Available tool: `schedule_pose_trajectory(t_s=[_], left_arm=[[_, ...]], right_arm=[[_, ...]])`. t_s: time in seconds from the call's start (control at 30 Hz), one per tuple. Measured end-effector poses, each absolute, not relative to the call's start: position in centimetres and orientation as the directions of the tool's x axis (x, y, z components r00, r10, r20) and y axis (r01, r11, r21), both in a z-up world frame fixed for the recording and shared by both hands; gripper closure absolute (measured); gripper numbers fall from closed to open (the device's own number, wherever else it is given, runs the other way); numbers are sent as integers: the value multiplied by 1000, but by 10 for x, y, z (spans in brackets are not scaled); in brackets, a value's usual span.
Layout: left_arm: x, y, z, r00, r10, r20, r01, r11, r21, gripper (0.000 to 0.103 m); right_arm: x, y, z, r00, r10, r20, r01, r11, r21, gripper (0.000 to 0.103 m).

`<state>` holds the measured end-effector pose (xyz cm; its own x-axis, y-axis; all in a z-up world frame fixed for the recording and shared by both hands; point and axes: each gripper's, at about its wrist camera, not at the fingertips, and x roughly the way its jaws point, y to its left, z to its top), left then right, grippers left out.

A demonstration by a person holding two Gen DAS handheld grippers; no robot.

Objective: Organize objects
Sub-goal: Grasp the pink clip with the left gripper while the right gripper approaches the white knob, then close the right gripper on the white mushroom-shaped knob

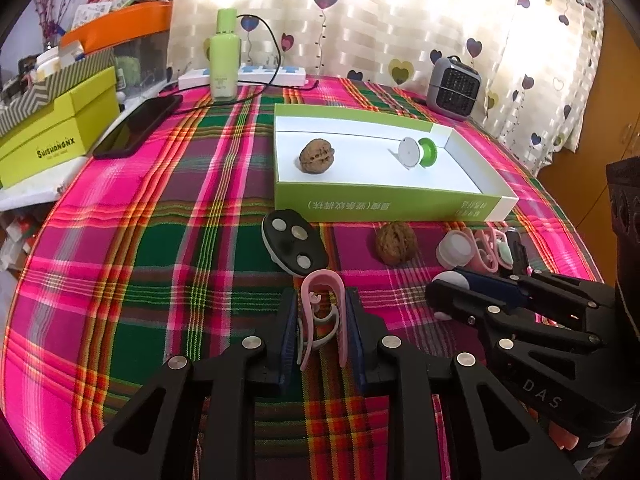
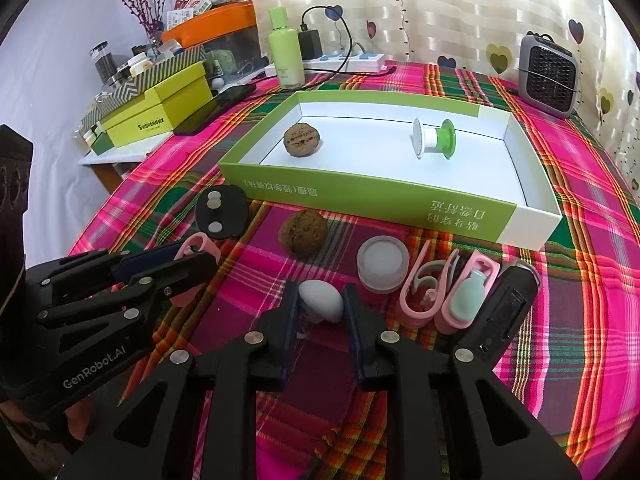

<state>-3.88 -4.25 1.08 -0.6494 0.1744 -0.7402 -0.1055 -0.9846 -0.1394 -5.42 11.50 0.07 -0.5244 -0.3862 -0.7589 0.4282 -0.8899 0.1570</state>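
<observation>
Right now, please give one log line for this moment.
left tool: shut on pink clip | right tool: shut on white egg | tray: walnut, spool

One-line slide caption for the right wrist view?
Right gripper shut on a small pale egg-shaped object, beside the left gripper clamping a pink clip.

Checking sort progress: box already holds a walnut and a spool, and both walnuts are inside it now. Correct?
Not quite. Only one walnut is in the box, beside the spool. The second walnut sits on the tablecloth in front of the box's near wall. The right wrist view shows this clearly.
</observation>
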Motion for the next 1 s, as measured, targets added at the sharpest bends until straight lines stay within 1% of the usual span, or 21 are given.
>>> schedule_pose_trajectory(t_s=[0.57,1.0], left_arm=[[-40,-33,26,-663,179,-727,-124,-984,-129,82],[-52,-22,46,-688,190,-701,-149,-982,-119,82]], right_arm=[[-53,126,18,-558,-408,-723,426,-888,172,80],[-64,143,40,-607,-393,-691,400,-902,161,80]])
